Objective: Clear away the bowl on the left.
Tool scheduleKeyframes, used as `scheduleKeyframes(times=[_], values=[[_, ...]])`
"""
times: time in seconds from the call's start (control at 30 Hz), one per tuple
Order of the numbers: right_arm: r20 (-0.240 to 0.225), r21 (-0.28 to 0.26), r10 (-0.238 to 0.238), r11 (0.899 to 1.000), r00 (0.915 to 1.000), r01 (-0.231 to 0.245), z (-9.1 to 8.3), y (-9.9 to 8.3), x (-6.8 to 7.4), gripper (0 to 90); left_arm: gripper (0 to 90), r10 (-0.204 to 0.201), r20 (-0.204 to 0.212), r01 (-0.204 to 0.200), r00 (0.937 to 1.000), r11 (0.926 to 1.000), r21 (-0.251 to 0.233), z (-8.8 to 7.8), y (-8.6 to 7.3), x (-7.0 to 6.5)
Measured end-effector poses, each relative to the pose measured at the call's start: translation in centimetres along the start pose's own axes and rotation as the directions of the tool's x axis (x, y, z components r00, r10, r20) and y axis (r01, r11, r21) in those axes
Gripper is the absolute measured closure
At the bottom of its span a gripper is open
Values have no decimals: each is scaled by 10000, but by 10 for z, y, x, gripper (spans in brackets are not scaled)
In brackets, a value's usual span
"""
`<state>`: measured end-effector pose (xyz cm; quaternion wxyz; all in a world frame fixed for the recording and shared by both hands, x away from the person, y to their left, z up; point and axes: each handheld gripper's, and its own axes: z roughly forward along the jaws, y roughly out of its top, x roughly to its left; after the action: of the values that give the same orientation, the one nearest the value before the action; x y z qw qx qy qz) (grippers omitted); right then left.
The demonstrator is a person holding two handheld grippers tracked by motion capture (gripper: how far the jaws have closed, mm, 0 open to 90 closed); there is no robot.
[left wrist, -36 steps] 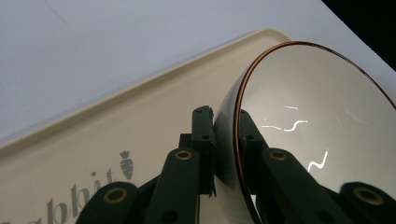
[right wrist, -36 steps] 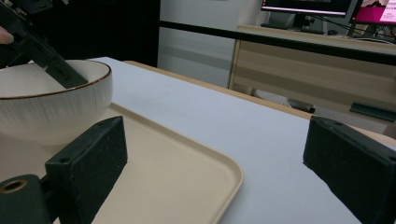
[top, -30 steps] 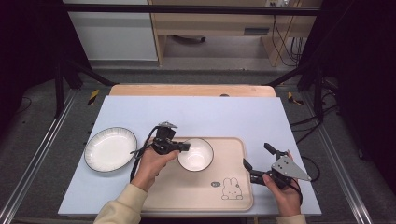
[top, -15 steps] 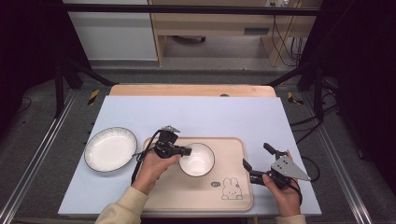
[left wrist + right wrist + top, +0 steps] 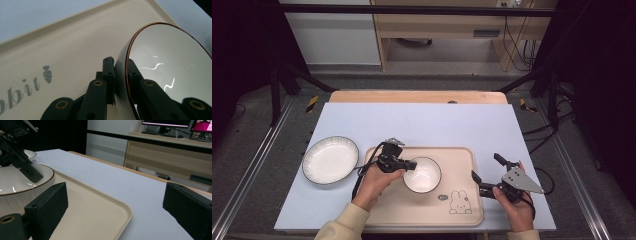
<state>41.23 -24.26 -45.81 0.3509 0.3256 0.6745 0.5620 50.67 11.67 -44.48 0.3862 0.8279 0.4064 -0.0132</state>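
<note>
- Left gripper (image 5: 408,164): jaws pinched the rim of the white bowl (image 5: 422,174), one jaw inside the wall and one outside, as the left gripper view showed (image 5: 121,82).
- White bowl: it sat on the beige tray (image 5: 462,156), left of the tray's rabbit print (image 5: 460,202).
- Right gripper (image 5: 485,168): jaws spread wide with nothing between them, held just beside the tray's right edge.
- White plate (image 5: 330,160): it lay on the pale blue mat (image 5: 422,120), left of the tray.
</note>
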Motion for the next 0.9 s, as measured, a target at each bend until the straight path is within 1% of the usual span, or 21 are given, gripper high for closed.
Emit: scheduleKeyframes(times=[0.17, 0.2, 0.33, 0.47, 0.9], values=[[-92, -98, 4, 10000, 10000, -5, 0, 0, 0, 59, 815, -87, 33, 87, 10000, 10000, 11, 1, -3, 0], [-83, -89, -5, 10000, 10000, 4, 0, 0, 0, 59, 815, -25, 41, 25, 10000, 10000, 69, 1, -3, 1], [-2, -184, 1, 9998, 10000, -1, 0, -1, -1, 60, 815, -84, 79, 84, 9999, 10000, 47, 1, -4, 2], [47, -167, -22, 9999, 10000, 23, 0, -1, -2, 61, 815, -30, 133, 29, 9999, 10000, 58, 0, -5, 3], [44, -152, -10, 9999, 10000, 11, 0, -1, -1, 61, 814, -119, 228, 117, 9997, 9999, 70, 1, -5, 4]])
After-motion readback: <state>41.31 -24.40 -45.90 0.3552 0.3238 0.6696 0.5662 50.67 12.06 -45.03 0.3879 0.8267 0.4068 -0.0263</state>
